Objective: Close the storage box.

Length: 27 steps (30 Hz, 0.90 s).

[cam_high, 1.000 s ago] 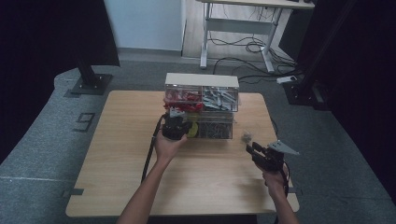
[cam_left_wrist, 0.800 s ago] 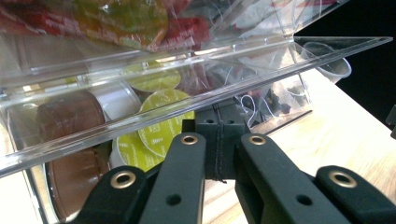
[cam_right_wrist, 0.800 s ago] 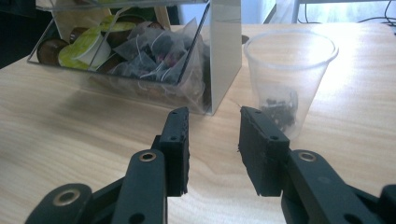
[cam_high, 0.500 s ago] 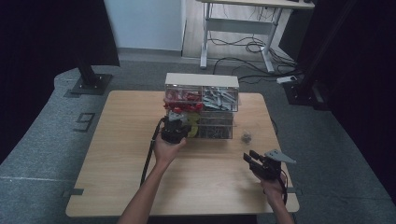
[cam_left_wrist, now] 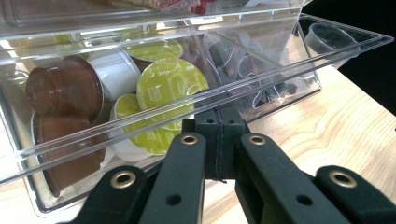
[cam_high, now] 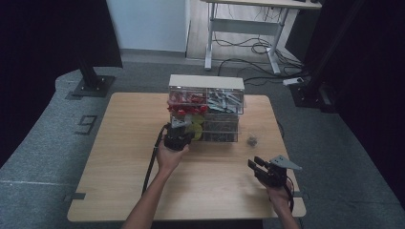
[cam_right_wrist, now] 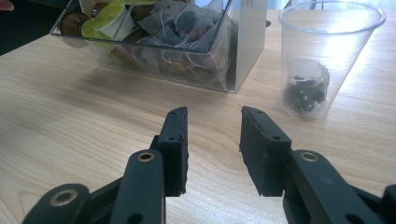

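Wooden table (cam_high: 119, 157): one organizer (cam_high: 205, 107), one cup (cam_right_wrist: 327, 56), two grippers.

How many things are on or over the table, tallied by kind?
Clear plastic drawer cabinet with a beige top: 1
Clear plastic cup with a dark tea bag in it: 1
Black two-jaw grippers, left and right: 2
Total: 4
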### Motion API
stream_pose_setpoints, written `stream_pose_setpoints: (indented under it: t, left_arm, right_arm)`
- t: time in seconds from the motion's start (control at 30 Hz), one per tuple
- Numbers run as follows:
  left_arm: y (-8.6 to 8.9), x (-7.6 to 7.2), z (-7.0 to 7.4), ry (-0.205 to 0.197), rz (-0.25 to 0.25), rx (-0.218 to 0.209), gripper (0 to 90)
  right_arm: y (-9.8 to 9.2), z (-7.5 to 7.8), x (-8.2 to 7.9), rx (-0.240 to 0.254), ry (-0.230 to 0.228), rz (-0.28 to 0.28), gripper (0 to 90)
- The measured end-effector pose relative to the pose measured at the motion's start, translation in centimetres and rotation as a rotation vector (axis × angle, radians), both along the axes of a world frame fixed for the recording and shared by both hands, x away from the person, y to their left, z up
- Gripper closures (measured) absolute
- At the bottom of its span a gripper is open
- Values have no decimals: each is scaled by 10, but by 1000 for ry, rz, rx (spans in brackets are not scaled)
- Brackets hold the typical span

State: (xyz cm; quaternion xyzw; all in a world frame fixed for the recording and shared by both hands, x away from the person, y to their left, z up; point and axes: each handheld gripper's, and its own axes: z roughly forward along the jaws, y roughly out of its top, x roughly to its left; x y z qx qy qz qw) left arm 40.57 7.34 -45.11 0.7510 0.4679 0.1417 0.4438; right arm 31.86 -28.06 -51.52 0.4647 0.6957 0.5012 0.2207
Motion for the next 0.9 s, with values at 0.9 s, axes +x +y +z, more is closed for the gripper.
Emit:
stream_pose_setpoints:
  t: [0.9]
  left_arm:
    - [3,-2,-23,54,1,-27,900]
  right_arm:
    - [6,-11,2,-19,33,21,611]
